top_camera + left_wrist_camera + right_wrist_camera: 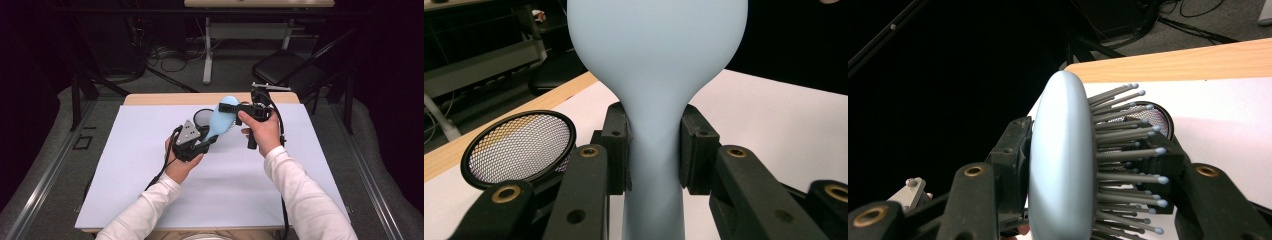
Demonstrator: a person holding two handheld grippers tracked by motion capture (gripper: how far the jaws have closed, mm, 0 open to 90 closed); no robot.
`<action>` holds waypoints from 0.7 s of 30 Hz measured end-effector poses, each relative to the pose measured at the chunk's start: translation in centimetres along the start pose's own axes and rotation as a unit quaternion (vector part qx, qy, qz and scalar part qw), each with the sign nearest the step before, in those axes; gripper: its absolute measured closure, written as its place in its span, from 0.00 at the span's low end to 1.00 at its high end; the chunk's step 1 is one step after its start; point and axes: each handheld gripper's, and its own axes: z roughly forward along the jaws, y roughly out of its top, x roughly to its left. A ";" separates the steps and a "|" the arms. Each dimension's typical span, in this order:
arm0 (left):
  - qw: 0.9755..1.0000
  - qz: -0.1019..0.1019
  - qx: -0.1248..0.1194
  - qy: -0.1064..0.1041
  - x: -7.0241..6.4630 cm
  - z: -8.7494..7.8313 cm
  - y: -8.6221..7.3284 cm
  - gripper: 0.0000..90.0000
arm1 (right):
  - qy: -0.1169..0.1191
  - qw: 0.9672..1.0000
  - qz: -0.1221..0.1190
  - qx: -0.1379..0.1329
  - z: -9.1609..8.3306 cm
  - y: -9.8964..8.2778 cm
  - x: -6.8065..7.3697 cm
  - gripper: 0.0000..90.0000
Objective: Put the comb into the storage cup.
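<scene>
Black jaws of the left gripper (654,155) rise closest to the lens in the left gripper view, pinching the narrow neck of a pale blue hairbrush (656,75) from both sides, one pad on each flank of the handle. Beyond them the brush swells into its broad rounded head, smooth back facing this camera. Just beside the jaws, a round mesh strainer (519,147) with a black rim lies on the white sheet (784,115) that covers the table.

From the right gripper view, the right gripper (1093,165) clamps the brush head (1060,160) across its thickness: one jaw presses the smooth back, the other sits in among the grey bristles (1128,145), which end in small pale tips. The strainer (1160,117) peeks out behind the bristles, resting on the sheet, with the wooden far edge of the table (1173,62) past it.

Seen from the high view, both white-sleeved forearms come up from the near edge. The left gripper (207,140) holds the brush (220,120) by its handle and the right gripper (235,112) holds its head, so the brush hangs in the air between the two, slanting up toward the far edge, over the middle of the far half of the table (150,98). The strainer (202,116) lies near the far edge, just to the left of the brush head.
</scene>
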 end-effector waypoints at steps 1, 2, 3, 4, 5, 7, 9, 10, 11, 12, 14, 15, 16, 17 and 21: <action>1.000 0.000 0.000 0.000 0.0 0.0 0.0 0.78 | 0.000 1.000 0.002 0.001 0.0 0.0 0.0 0.52; 1.000 0.000 0.000 -0.001 0.0 0.0 0.0 0.78 | -0.001 1.000 0.003 0.001 0.0 0.0 0.0 0.52; 1.000 0.000 0.000 0.000 0.0 0.0 0.0 0.78 | -0.001 1.000 0.004 0.002 0.0 0.0 0.0 0.52; 1.000 0.000 0.000 -0.001 0.0 0.1 0.0 0.78 | -0.002 1.000 0.006 0.003 0.0 0.0 0.0 0.52; 1.000 0.000 0.000 -0.001 0.0 0.1 -0.1 0.78 | -0.002 1.000 0.006 0.004 0.0 0.0 -0.1 0.52; 1.000 -0.001 -0.001 -0.002 0.0 0.1 -0.1 0.78 | -0.003 1.000 0.008 0.005 0.0 0.0 -0.1 0.52; 1.000 -0.001 0.000 -0.002 0.0 0.1 -0.1 0.78 | -0.001 1.000 0.009 0.006 0.0 0.0 -0.2 0.52; 1.000 -0.001 0.001 -0.001 0.0 0.1 -0.1 0.78 | -0.002 1.000 0.011 0.007 0.0 0.0 -0.2 0.52; 1.000 -0.001 0.002 -0.001 0.0 0.1 -0.1 0.78 | -0.001 1.000 0.012 0.008 0.0 0.1 -0.2 0.52; 1.000 -0.001 0.002 -0.001 -0.1 0.1 -0.1 0.78 | -0.001 1.000 0.012 0.009 0.0 0.1 -0.2 0.52; 1.000 -0.001 0.002 -0.002 -0.1 0.1 -0.1 0.78 | -0.001 1.000 0.013 0.010 0.0 0.1 -0.2 0.52; 1.000 0.000 0.001 -0.002 0.0 0.1 -0.1 0.78 | -0.001 1.000 0.013 0.010 0.0 0.1 -0.2 0.52; 1.000 0.000 0.001 -0.001 -0.1 0.1 -0.1 0.78 | -0.001 1.000 0.014 0.010 0.0 0.1 -0.2 0.53; 1.000 0.000 0.000 -0.002 0.0 0.1 -0.1 0.78 | 0.000 1.000 0.015 0.010 0.0 0.1 -0.2 0.53; 1.000 0.001 0.003 -0.002 0.0 0.1 -0.1 0.78 | -0.001 1.000 0.022 0.014 0.0 0.1 -0.2 0.53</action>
